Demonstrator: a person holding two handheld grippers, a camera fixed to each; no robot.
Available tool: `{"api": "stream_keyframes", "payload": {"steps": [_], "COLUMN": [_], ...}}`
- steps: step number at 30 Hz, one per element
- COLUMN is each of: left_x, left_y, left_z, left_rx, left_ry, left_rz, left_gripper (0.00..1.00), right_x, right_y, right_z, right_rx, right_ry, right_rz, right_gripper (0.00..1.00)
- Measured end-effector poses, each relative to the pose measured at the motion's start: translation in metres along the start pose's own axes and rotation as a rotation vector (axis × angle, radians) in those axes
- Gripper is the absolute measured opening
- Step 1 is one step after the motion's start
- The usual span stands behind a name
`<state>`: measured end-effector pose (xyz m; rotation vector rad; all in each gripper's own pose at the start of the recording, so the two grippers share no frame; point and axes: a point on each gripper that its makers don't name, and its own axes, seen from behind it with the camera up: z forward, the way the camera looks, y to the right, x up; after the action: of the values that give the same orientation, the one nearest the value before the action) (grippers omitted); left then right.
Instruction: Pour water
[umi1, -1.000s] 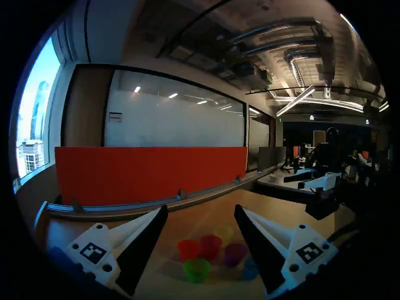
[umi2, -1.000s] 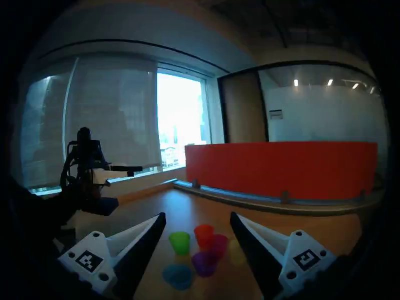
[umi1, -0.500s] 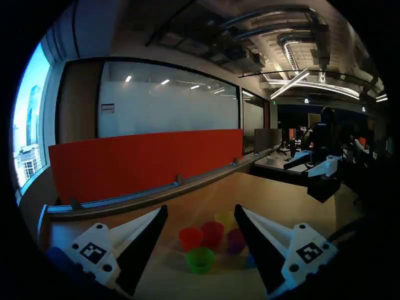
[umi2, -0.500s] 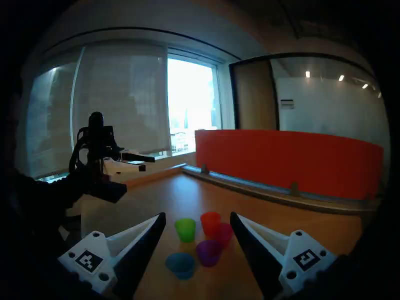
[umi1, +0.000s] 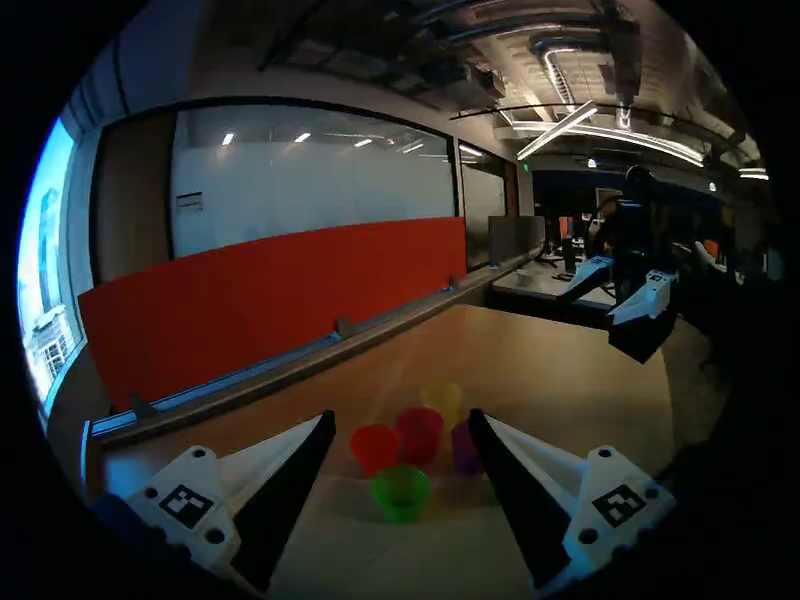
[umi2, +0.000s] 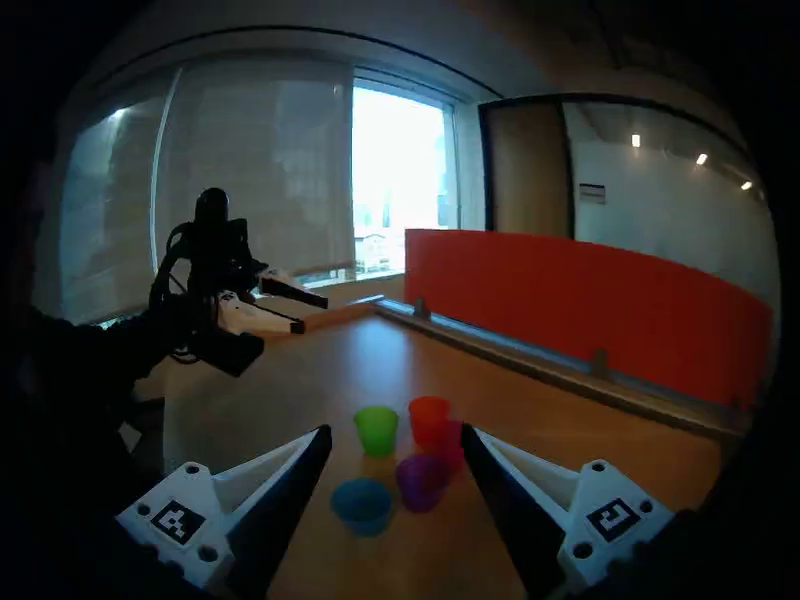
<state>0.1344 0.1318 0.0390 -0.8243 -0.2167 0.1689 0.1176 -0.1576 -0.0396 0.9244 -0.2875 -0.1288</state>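
Both grippers are wide open with nothing in them. The left gripper (umi1: 400, 418) has its fingers spread either side of the cup cluster, and the right gripper (umi2: 395, 432) is doing the same from the other side.

What's changed over the last second is that both views have tipped down toward the table (umi1: 560, 370). The cups have slid up from the bottom edge into the gap between the fingers.

In the left gripper view the green cup (umi1: 399, 492) is nearest. Behind it are the orange cup (umi1: 375, 447) and red cup (umi1: 419, 432), with the purple cup (umi1: 462, 447) tucked by one finger's edge and the yellow cup (umi1: 442, 400) at the back. The blue cup (umi2: 361, 503) is nearest in the right gripper view.

They're all upright and bunched close together on the table. Further off, the orange partition (umi1: 280, 290) runs along the desk's far edge.

My read is that this is lining up for a first grab and no pour has started. I can't tell if any cup has water in it.
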Motion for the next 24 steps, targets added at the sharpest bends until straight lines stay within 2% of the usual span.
{"api": "stream_keyframes", "payload": {"steps": [9,18,24], "left_x": [-0.03,-0.052,-0.071], "left_y": [0.002,0.002,-0.001], "left_z": [0.014,0.03,0.039], "left_rx": [-0.044,-0.074,-0.08], "left_ry": [-0.074,-0.13,-0.169], "left_rz": [0.008,0.038,0.037], "left_gripper": [0.99,1.0,1.0], "right_x": [-0.016,-0.025,-0.028], "right_y": [-0.007,-0.005,-0.004], "right_z": [0.003,0.006,0.012], "right_rx": [0.029,0.037,0.039], "right_ry": [-0.055,-0.075,-0.08], "right_rz": [-0.036,-0.033,-0.029], "right_gripper": [0.99,1.0,1.0]}}
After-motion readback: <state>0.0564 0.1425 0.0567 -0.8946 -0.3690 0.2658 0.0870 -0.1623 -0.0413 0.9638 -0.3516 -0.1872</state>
